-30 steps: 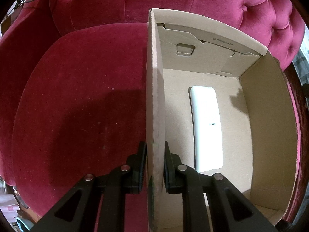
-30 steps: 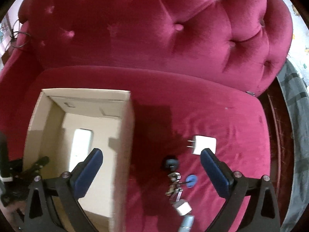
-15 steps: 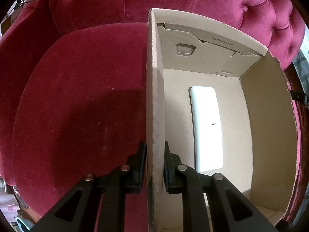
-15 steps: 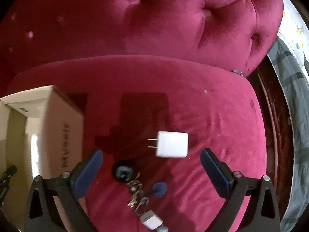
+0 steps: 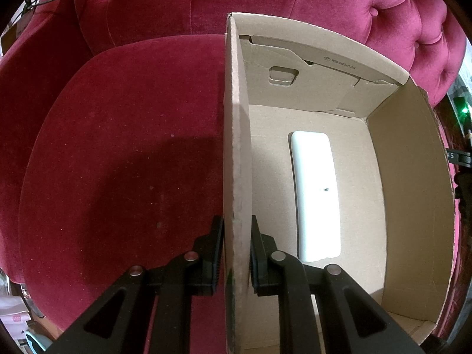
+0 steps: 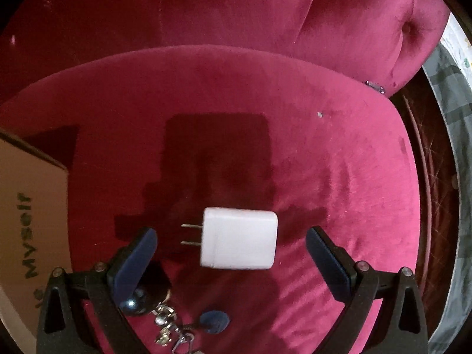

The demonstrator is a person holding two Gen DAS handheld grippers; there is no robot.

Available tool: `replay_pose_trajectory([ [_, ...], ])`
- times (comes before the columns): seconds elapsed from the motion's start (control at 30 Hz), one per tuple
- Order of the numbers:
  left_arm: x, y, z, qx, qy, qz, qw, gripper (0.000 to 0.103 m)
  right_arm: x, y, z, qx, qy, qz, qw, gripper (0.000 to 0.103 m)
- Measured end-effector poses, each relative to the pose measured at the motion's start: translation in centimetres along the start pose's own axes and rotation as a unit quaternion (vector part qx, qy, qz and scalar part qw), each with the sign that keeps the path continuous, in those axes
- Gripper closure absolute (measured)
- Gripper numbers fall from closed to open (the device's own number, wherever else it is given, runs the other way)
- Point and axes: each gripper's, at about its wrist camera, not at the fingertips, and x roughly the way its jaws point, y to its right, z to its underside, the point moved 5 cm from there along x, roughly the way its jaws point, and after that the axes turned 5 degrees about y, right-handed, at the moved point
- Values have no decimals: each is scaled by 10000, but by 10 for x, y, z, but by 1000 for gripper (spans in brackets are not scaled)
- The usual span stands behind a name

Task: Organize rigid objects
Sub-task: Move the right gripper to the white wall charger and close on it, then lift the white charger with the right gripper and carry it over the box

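Note:
My left gripper [image 5: 235, 253] is shut on the left wall of an open cardboard box [image 5: 236, 135] that stands on the red velvet sofa seat. A white flat rectangular device [image 5: 315, 194] lies on the box floor. My right gripper [image 6: 231, 247] is open and low over the seat, its blue pads either side of a white plug charger [image 6: 239, 238] that lies with its prongs pointing left. The pads stand apart from the charger. The box's outer side [image 6: 26, 215] shows at the left of the right wrist view.
A bunch of keys [image 6: 165, 324] with a dark fob and a blue tag [image 6: 214, 320] lies on the seat just below the charger. The tufted sofa back [image 6: 265, 14] rises behind. The seat's right edge drops to a dark floor and grey cloth [image 6: 451, 94].
My right gripper has moved right and down toward the charger, which now sits between its open pads. The left gripper has kept its hold on the box wall.

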Motion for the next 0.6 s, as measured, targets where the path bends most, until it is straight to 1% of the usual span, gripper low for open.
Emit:
replay_pose_trajectory([
  [0.17, 0, 0, 0, -1, -1, -1, 10000, 86, 15, 7, -2, 142, -102, 17, 9998, 0],
  [0.33, 0, 0, 0, 0, 0, -1, 10000, 86, 20, 12, -5, 293, -144, -129, 9994, 1],
  [0.4, 0, 0, 0, 1, 1, -3, 10000, 86, 21, 13, -6, 334, -159, -190, 9991, 5],
  [0.43, 0, 0, 0, 1, 1, -6, 10000, 86, 22, 14, -6, 344, -160, -215, 9990, 10],
  [0.47, 0, 0, 0, 5, 1, -9, 10000, 86, 23, 14, -7, 351, -182, -254, 9989, 17],
  [0.53, 1, 1, 0, 11, 1, -18, 10000, 86, 24, 11, -6, 371, -205, -333, 9985, 20],
  [0.57, 1, 1, 0, 11, 1, -20, 10000, 86, 24, 13, -7, 380, -200, -353, 9985, 29],
  [0.6, 1, 1, 0, 8, 1, -18, 10000, 86, 22, 12, -9, 375, -161, -374, 9985, 32],
])
